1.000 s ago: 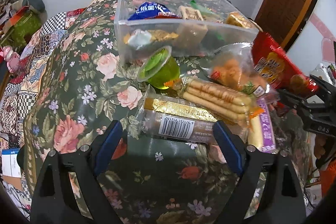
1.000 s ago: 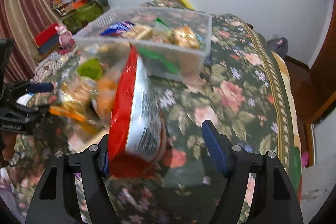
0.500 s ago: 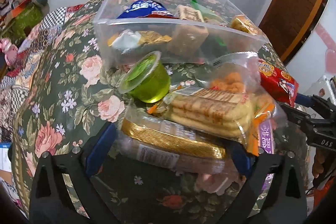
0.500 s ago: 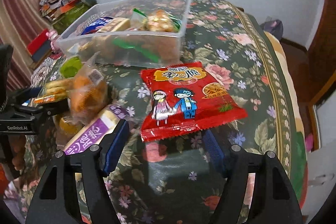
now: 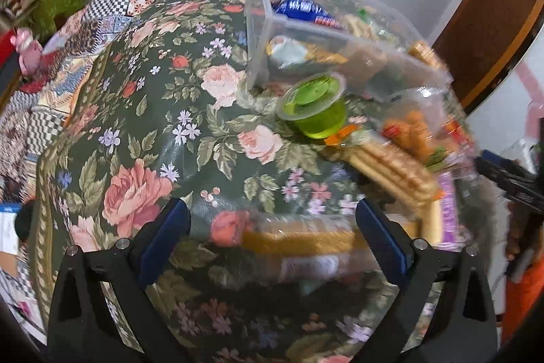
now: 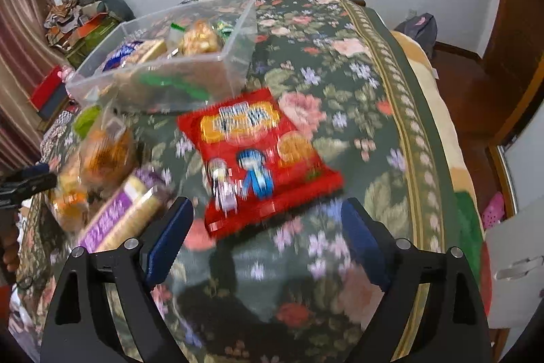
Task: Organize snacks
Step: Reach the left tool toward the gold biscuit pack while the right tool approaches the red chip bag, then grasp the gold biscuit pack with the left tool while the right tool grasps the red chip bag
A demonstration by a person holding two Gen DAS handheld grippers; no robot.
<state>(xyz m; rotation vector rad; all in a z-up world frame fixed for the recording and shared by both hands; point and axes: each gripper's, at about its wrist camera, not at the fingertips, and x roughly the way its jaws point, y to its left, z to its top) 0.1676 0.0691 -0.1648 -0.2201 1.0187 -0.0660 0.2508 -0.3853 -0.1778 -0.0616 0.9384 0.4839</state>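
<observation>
A clear plastic bin [image 5: 340,46] [image 6: 163,70] holding several snacks stands on the floral tablecloth. In front of it lie a green jelly cup [image 5: 316,108], a pack of biscuit sticks [image 5: 391,165], a bag of orange puffs [image 6: 105,148], a purple-labelled pack [image 6: 115,220] and a gold-banded wafer pack [image 5: 306,247]. My left gripper [image 5: 272,230] is open, with the gold-banded pack lying between its fingers. My right gripper [image 6: 265,230] is open just behind a flat red snack bag [image 6: 258,159].
The table's right edge [image 6: 428,159] drops to a wooden floor. A brown door [image 5: 489,16] stands at the right. Cluttered cloths and boxes [image 6: 85,19] lie beyond the table's left side. The other gripper [image 6: 23,186] shows at the left edge.
The red bag has dropped from my right gripper and now lies flat on the table. My left gripper has swung left and pulled back; the gold-banded pack now sits lower between its fingers.
</observation>
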